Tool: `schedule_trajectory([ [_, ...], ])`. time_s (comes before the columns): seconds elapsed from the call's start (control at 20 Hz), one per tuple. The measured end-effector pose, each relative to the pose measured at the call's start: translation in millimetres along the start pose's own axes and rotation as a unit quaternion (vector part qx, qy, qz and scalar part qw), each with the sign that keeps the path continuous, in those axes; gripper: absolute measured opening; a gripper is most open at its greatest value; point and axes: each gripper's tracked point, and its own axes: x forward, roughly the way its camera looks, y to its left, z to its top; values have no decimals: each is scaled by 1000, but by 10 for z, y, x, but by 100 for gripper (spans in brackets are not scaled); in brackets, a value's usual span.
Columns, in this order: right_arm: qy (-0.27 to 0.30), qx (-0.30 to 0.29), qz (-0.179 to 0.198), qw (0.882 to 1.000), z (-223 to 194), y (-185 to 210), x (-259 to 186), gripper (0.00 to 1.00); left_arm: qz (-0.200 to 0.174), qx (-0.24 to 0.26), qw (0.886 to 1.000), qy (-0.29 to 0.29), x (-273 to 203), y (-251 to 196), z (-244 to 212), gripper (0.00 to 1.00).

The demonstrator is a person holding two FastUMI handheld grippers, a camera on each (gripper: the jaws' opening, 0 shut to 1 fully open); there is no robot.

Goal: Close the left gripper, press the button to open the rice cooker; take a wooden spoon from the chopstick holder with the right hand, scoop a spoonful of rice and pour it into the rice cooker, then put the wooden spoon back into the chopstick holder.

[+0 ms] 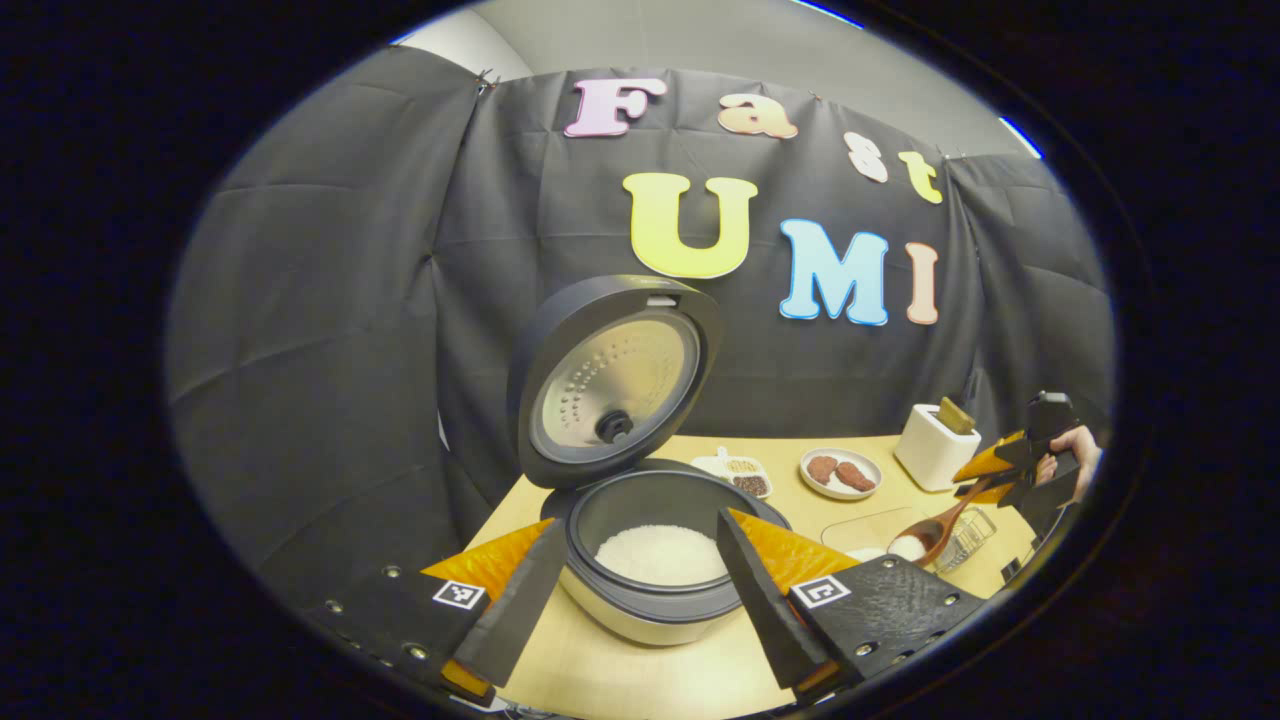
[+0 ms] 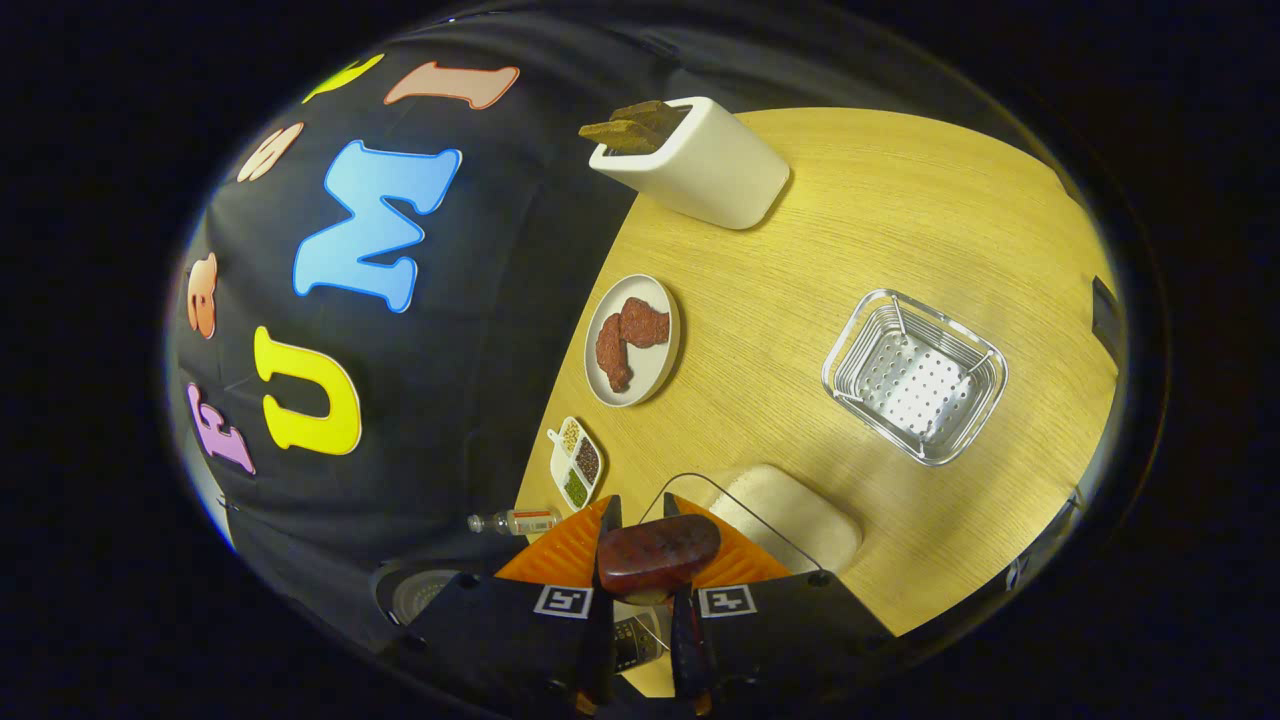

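Spoon loaded, cooker open: carry the rice across to the pot.

Your right gripper [image 2: 640, 560] pinches the wooden spoon [image 1: 930, 535] by its handle end, both fingers pressed against it; in the left gripper view the bowl hangs below and ahead of that gripper, holding a white heap that looks like rice. Your left gripper [image 1: 640, 590] hangs with its fingers spread and nothing between them, the rice cooker [image 1: 650, 560] just ahead, lid up, white rice already in the pot. Keep the bowl level as you cross and tip only once it is over the pot's rim. The wire chopstick holder [image 2: 915, 375] lies well ahead of your right gripper. From there the spoon's bowl is hidden, and the rice tray [image 2: 800, 525] is partly covered.
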Motion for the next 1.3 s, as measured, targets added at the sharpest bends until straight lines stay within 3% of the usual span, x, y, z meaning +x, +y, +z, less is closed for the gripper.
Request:
schedule_trajectory([
  [0.15,4,20,30,999,82,258,-55,21,5,-3,1000,0,-47,6,-1,95],
  [0.3,19,31,73,997,71,637,-102,24,10,-7,1000,6,-70,43,-89,94],
  [0.5,43,9,119,992,-82,1143,-94,24,22,-20,1000,9,-107,134,-121,94],
  [0.9,132,-54,169,975,-910,2038,220,24,52,-36,998,8,-98,397,-188,94],
  [1.1,162,-106,176,965,-1389,2344,421,19,72,-45,996,12,-149,572,-280,94],
  [1.15,167,-122,177,962,-1503,2408,480,24,78,-48,996,12,-153,621,-280,94],
  [1.3,174,-175,177,953,-1859,2570,603,24,93,-56,994,12,-212,765,-283,95],
])
